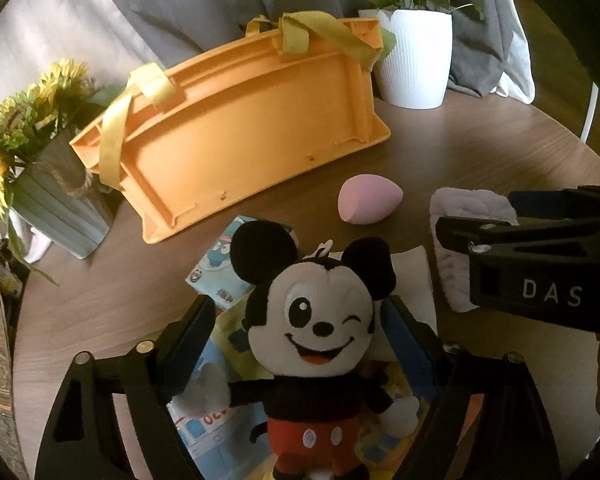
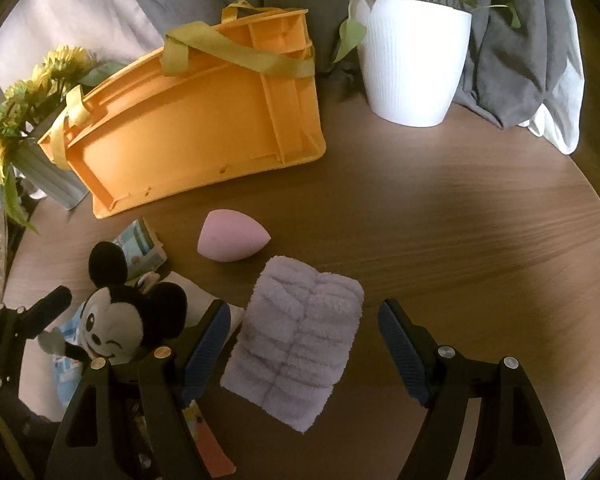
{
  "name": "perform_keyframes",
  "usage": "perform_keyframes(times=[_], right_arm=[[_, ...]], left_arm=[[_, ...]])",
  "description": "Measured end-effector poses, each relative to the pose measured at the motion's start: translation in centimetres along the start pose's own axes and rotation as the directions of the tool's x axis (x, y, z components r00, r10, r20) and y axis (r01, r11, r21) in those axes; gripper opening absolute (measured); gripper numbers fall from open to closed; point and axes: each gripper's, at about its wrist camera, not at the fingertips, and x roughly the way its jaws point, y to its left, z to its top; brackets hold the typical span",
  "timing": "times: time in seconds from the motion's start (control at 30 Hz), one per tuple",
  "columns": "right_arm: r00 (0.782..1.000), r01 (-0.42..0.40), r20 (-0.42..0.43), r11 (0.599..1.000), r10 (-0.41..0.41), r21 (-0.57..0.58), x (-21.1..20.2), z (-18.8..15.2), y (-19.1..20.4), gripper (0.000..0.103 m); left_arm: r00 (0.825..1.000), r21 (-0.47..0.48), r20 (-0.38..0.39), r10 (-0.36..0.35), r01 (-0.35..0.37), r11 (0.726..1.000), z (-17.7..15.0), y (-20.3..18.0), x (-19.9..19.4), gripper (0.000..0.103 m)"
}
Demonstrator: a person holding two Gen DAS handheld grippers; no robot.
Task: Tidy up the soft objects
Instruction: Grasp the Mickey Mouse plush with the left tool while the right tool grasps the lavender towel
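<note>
Between the spread left gripper (image 1: 302, 320), the plush mouse (image 1: 312, 332) lies head-forward.

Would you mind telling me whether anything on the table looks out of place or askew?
Yes: the orange plastic crate with yellow fabric handles lies tipped on its side near the grey sunflower planter, its ribbed underside facing the cameras, so nothing can go in. The Mickey Mouse plush lies on scattered printed packets.
</note>
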Motion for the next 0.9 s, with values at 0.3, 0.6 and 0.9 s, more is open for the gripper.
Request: perform_keyframes(times=[0.3, 0.6, 0.9], right_arm=[[1.000, -0.007, -0.026, 1.000, 0.007, -0.003, 0.4, 0.1, 0.0, 0.051], [1.000, -0.017, -0.014, 1.000, 0.016, -0.022, -0.7, -0.5, 0.1, 0.038], [0.998, -0.034, 0.055, 0.999, 0.036, -0.040, -3.7, -0.3, 1.0, 0.037]], left_arm=[[0.999, -0.033, 0.003, -0.032, 0.032, 0.999, -0.2, 0.4, 0.1, 0.061], [0.999, -0.101, 0.006, -0.054, 0.055, 0.993, -0.2, 1.3, -0.8, 0.057], [0.996, -0.175, 0.064, -0.057, 0.067, 0.982, 0.0, 2.6, -3.9, 0.057]])
